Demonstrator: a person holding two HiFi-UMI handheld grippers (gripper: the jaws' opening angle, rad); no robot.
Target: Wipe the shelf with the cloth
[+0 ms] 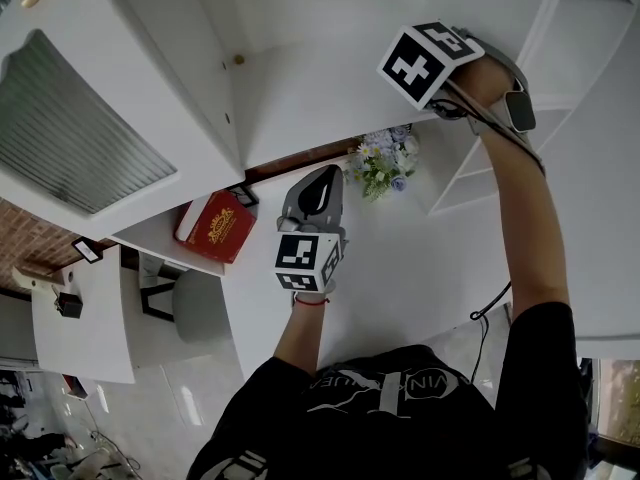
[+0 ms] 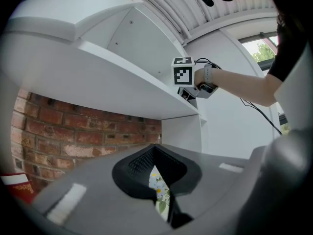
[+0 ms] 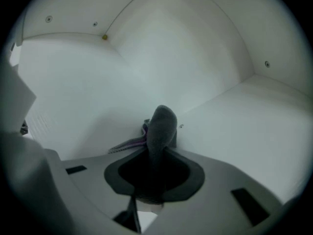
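grey jaws of the right gripper (image 3: pixel 155 153) are pinched together on the cloth (image 3: pixel 161 124), which pokes out just ahead of the tips as a dull grey bunched fold, with a thin purple-striped edge trailing off to their left. the fold's end sits at the back corner of the white shelf (image 3: pixel 254 116), though real contact can't be confirmed. to wipe well, i'd judge the grip should be firm and the fold pressed flatter, then dragged out of the corner in overlapping passes, so cloth and not jaw plastic meets the board. left gripper (image 1: pixel 320 190) hangs lower and well apart, jaws closed to a slit on nothing, small flowers (image 1: pixel 385 163) just beyond its tips.
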